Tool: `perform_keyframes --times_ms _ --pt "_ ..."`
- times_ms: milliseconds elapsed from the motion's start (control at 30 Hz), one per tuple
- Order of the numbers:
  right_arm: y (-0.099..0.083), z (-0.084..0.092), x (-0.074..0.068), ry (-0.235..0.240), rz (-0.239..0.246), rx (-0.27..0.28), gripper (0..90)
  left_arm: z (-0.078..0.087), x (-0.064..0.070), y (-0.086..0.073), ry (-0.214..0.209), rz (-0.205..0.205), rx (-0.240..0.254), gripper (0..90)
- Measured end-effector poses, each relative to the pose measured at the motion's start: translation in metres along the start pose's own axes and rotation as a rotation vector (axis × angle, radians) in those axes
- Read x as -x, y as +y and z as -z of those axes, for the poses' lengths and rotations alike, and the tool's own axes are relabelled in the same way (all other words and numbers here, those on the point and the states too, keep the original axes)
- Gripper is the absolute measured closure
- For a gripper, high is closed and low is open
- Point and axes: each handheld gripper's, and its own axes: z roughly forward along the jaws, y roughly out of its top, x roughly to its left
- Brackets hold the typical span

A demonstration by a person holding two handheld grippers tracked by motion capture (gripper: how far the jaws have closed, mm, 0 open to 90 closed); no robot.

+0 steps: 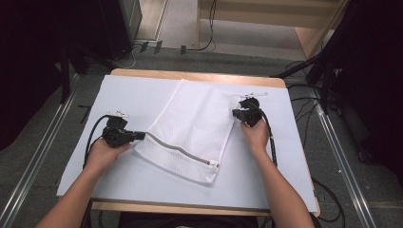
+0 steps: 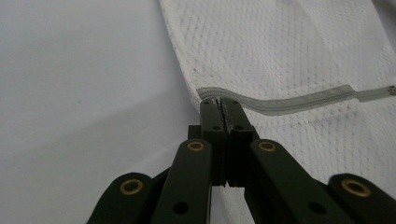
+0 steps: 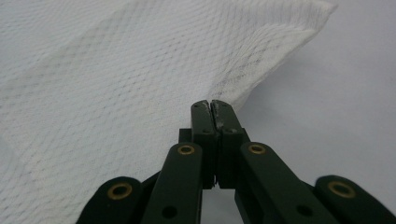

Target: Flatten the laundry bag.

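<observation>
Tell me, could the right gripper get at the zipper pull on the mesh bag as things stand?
Probably not yet: the right gripper is shut on the mesh bag at its far edge, while the zipper pull lies uncovered at the near corner.

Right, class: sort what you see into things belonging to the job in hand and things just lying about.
In the job:
white mesh laundry bag with grey zip
left gripper, shut on its zip end
right gripper, shut on its edge

Lying about:
white table cover
black floor cables
</observation>
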Motion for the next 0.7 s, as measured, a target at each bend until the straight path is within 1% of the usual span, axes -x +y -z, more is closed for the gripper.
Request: perform_keyframes --times_ms 67,100,167,233,267,333,367,400,433,500,533,567,600,633,667,700 --pt "0.003 -0.006 -0.001 0.004 0.003 -0.003 90.0 0.001 0.005 -0.003 -0.002 -0.01 -0.006 90.0" --pt "0.004 -0.008 -0.002 0.005 0.003 -0.01 90.0 0.001 0.007 -0.004 -0.006 -0.007 -0.006 90.0" --pt "0.006 -0.013 -0.003 0.014 0.003 0.003 90.0 0.002 0.011 -0.007 -0.014 -0.012 -0.017 90.0" --pt "0.01 -0.017 -0.004 0.016 -0.001 -0.009 90.0 0.002 0.014 -0.01 -0.023 -0.017 -0.028 90.0" --pt "0.012 -0.018 -0.004 0.013 -0.002 -0.005 90.0 0.003 0.015 -0.011 -0.031 -0.01 -0.027 90.0" --pt "0.015 -0.021 -0.004 0.009 0.002 -0.003 90.0 0.003 0.018 -0.014 -0.038 -0.012 -0.029 89.8" --pt "0.016 -0.022 -0.003 0.013 0.008 0.009 89.8 0.004 0.019 -0.015 -0.032 -0.023 -0.032 89.5" --pt "0.017 -0.023 -0.003 0.013 0.006 0.003 89.3 0.004 0.02 -0.016 -0.021 -0.029 -0.034 88.5" --pt "0.018 -0.024 -0.002 0.019 -0.001 -0.012 87.6 0.005 0.02 -0.015 -0.01 -0.03 -0.02 85.9" --pt "0.018 -0.023 -0.003 0.019 -0.004 -0.007 77.4 0.009 0.017 -0.014 -0.002 -0.026 0.001 82.0" --pt "0.018 -0.023 -0.003 0.019 -0.004 -0.007 77.4 0.009 0.017 -0.014 -0.002 -0.026 0.001 80.2" --pt "0.017 -0.018 -0.003 0.01 -0.001 -0.019 75.1 0.01 0.015 -0.011 0.009 -0.024 0.023 77.8" --pt "0.017 -0.015 -0.004 0.005 -0.002 -0.02 75.0 0.01 0.014 -0.008 0.014 -0.026 0.022 77.2" --pt "0.016 -0.011 -0.004 0.007 -0.002 -0.015 74.5 0.009 0.013 -0.006 0.021 -0.025 0.021 76.1" --pt "0.014 -0.007 -0.004 0.019 -0.012 -0.004 74.2 0.007 0.011 -0.002 0.025 -0.018 0.021 74.0" --pt "0.014 -0.003 -0.004 0.024 -0.022 -0.003 73.7 0.005 0.01 0.001 0.025 -0.014 0.017 72.8"
